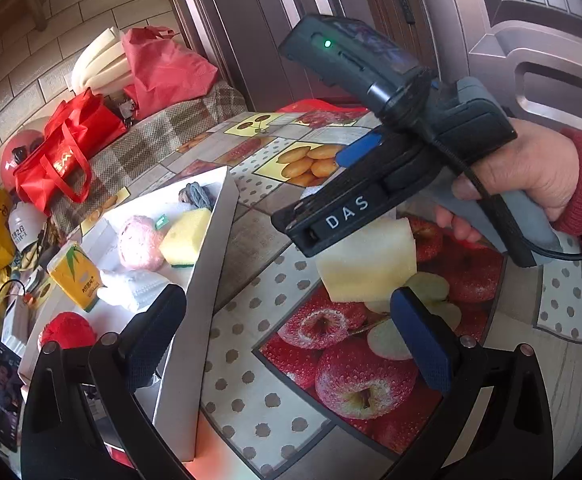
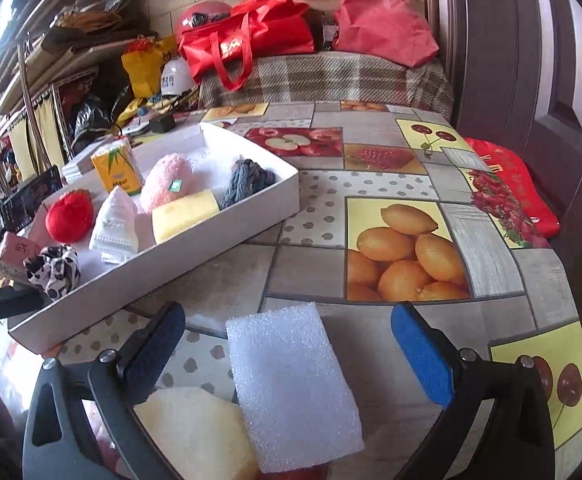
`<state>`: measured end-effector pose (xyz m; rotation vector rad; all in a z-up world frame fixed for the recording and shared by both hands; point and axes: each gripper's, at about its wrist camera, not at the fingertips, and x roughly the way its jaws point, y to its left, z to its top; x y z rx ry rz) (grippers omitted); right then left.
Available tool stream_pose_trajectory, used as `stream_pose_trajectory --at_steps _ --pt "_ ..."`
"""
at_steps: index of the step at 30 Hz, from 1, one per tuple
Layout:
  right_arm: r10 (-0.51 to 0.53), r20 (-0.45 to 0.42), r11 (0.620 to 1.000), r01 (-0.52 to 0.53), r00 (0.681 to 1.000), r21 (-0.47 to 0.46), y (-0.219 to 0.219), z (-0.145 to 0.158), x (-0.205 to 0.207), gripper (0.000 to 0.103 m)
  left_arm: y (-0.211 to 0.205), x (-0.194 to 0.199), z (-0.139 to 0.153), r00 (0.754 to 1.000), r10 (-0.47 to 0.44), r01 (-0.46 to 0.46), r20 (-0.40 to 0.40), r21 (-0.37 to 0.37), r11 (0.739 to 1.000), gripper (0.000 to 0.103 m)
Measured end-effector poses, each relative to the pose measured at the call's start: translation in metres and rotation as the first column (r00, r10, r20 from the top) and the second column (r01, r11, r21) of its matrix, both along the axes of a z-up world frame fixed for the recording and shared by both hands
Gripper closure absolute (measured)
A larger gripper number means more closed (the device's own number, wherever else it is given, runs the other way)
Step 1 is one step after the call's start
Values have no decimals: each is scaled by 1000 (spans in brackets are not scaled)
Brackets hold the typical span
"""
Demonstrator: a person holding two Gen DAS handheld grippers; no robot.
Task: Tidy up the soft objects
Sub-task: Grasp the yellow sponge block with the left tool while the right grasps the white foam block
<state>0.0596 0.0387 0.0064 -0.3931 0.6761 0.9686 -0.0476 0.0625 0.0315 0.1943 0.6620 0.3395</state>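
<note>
A white foam pad [image 2: 291,388] lies on the table between the open fingers of my right gripper [image 2: 287,344], overlapping a pale yellow sponge [image 2: 199,428]. In the left wrist view the yellow sponge [image 1: 367,264] lies on the table under the right gripper [image 1: 323,200], ahead of my open, empty left gripper [image 1: 287,320]. A white tray [image 2: 227,240] holds a yellow sponge [image 2: 185,214], a pink fluffy item [image 2: 167,186], grey yarn [image 2: 247,180], a tissue pack [image 2: 117,170], a red ball [image 2: 69,216], a white cloth [image 2: 115,228] and a spotted scrunchie [image 2: 53,268].
The table carries a fruit-print cloth [image 2: 403,240]. Red bags [image 2: 251,40] lie on a plaid-covered bench [image 2: 331,76] behind it. A brown door [image 2: 531,80] stands at right. Clutter and shelves [image 2: 51,80] fill the far left. A dark phone [image 1: 1,396] lies left of the tray.
</note>
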Motion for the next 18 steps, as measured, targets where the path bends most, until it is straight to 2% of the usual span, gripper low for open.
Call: stream_pose_trajectory --at_steps 2,4,6,10,12,14,16,18 --pt "-9 -23 1000 9 1000 -28 2 -5 5 5 1 1 0 1000 -7 7 -3 -15 1000 0" --pt "-26 -32 999 25 999 -37 -3 -8 12 23 1 3 0 1000 -24 23 -14 -31 999 0" --pt "-64 -57 998 63 996 -30 -15 -9 24 36 1 6 -2 999 -45 44 -31 -50 998 0" --pt "-146 -69 989 146 987 -14 -47 -8 46 37 0 19 2 997 -83 82 -6 -137 987 1" --pt "-151 -85 988 152 985 4 -60 -6 49 37 1 31 2 995 -97 94 -4 -182 979 1" --pt "-147 -103 988 151 984 33 -71 -5 47 35 -1 46 0 994 -109 101 -26 -205 973 1" --pt "-148 -103 987 153 984 43 -74 -3 43 21 -4 60 -4 991 -117 102 -65 -205 973 1" --pt "-140 -93 989 143 986 35 -74 -3 37 21 -7 72 -11 985 -118 93 -123 -191 977 1"
